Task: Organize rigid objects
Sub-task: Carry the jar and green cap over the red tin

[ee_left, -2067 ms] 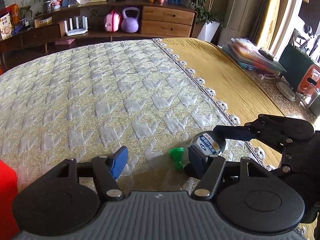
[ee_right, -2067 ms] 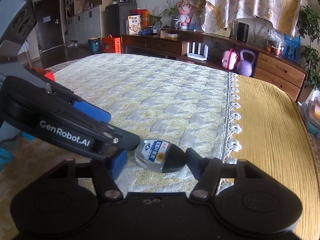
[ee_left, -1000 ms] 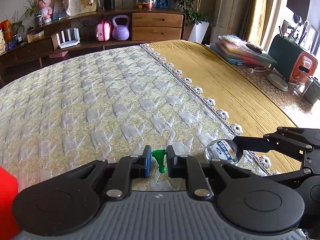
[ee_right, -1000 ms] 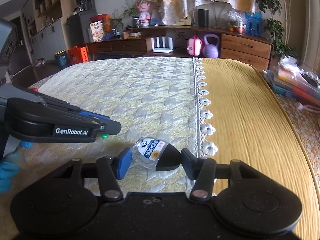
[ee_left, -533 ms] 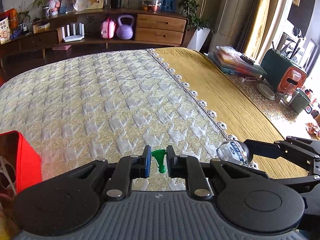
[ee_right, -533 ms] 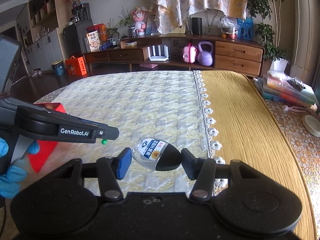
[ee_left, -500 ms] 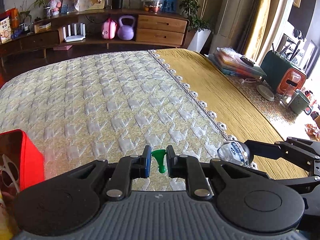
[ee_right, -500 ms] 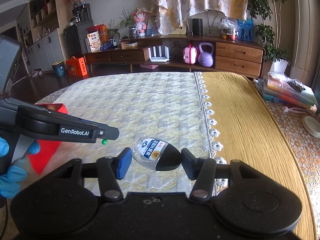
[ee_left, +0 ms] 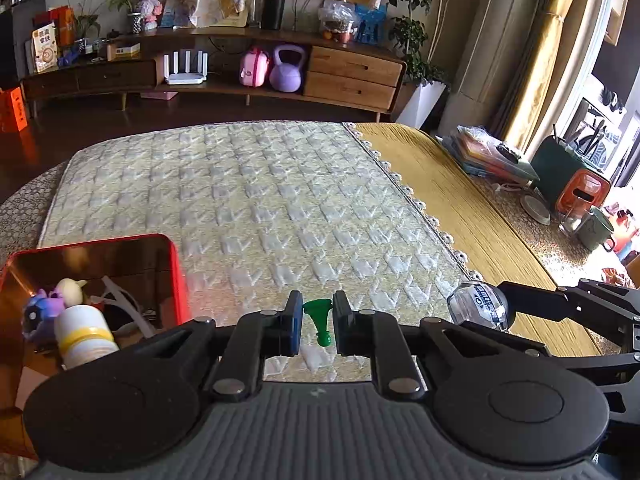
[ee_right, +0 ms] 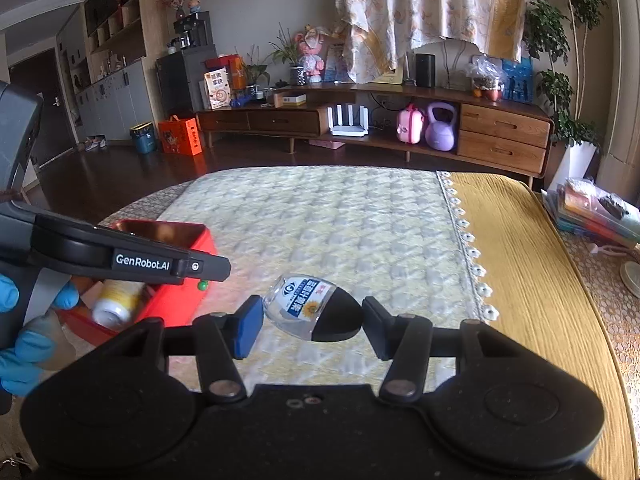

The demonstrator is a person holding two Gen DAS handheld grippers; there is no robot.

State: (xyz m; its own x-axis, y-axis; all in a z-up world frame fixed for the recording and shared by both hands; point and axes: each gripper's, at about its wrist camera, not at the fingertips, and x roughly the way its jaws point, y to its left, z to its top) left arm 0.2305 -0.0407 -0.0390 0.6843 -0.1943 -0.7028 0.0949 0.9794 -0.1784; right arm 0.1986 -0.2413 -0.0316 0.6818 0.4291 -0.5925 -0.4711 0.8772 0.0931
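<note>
Green plastic pawn-shaped piece point(ee_left: 319, 319), light and stiff, sits pinched in the left gripper point(ee_left: 316, 324) just right of the red open box point(ee_left: 176, 268); the right gripper point(ee_right: 312, 330) clamps a slippery clear black-capped bottle point(ee_right: 310, 308) endwise, further right.

A box point(ee_left: 176, 264) sits on the quilt point(ee_left: 260, 200) at left, a white bottle point(ee_left: 82, 334) inside it.
</note>
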